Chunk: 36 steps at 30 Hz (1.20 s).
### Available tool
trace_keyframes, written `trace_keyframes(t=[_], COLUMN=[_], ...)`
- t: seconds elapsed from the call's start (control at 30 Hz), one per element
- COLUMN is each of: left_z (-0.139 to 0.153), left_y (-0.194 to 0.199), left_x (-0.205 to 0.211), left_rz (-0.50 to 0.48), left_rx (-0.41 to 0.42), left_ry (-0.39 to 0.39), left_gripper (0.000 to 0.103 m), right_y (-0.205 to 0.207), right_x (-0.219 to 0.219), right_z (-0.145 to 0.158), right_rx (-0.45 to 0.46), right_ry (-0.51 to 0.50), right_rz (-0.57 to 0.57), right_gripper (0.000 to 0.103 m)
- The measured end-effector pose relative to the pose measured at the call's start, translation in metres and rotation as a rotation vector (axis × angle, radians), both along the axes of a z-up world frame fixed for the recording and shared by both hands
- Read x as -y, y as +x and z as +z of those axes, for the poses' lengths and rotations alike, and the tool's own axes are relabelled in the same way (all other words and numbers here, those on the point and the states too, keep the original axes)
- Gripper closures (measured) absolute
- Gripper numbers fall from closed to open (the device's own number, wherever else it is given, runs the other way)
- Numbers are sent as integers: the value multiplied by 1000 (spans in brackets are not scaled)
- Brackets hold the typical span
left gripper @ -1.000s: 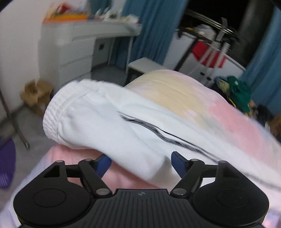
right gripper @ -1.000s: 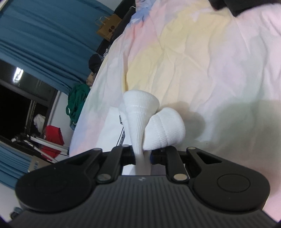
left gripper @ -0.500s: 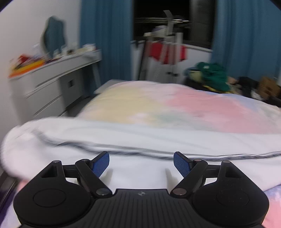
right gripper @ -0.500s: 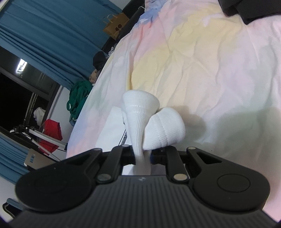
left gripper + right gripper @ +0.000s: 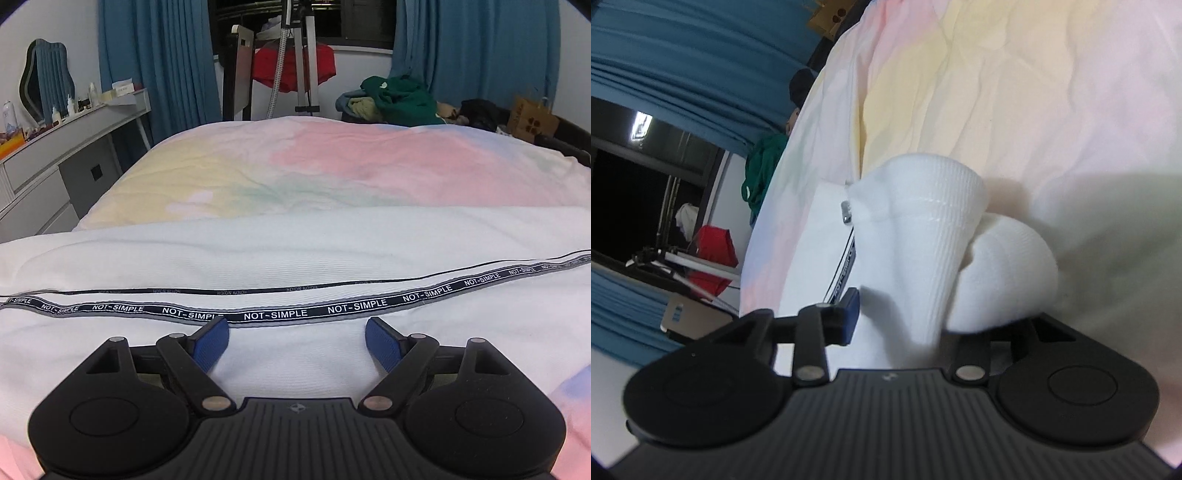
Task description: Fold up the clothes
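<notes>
Left wrist view: set low and level just above the bed (image 5: 332,173), close over the white garment (image 5: 295,258) at the near edge, facing across the bed toward the blue curtains (image 5: 476,48) and red cloth (image 5: 295,66) beyond its far side. Right wrist view: rolled sideways, very close to the bed (image 5: 1034,92), facing along it. Both views share the bed, white garment (image 5: 923,240), green clothes (image 5: 402,99) (image 5: 762,166), red cloth (image 5: 714,247) and curtains (image 5: 683,55).
</notes>
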<state>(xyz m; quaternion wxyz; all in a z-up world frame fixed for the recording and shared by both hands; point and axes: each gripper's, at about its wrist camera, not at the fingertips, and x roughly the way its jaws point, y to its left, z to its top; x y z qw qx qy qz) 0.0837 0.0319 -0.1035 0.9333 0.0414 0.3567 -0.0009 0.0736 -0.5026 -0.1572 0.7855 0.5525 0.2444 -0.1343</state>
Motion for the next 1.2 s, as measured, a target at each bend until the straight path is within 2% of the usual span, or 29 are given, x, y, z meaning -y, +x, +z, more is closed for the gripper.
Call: trace_keyframes(t=[0.17,0.3,0.4,0.6,0.83,0.97,1.1,1.2], left_z=[-2,-1,0,1,6,10,23,24], left_y=[6,9,11,15,12,8,2,3], left_x=[-4,-5,-6,-7,-7,-8,-12,-13], left_rz=[-6,-8,-9,-11,-3,18,29,54], left_rx=[7,15,21,34,51,77,121,122], left_ry=[10,19,26,39,57,68,33,60], left_gripper=[19,19,19,19,19,19,19,18], right_y=[0,2,0,7,6,11,15,15], right_x=[-1,-14,-22,-36,-53,-64,-76,-83], right_z=[-4,-2,4,34,66,76,83,88], right_rx=[21,20,29,22,78,96,92,95], right_ry=[23,-42,-70,-289,-408,-469,-537,-587], right_rz=[-143,-203,-243,-188,-157,-135,-113,-96], right_gripper=[63,80,84,85,85,85,85,85])
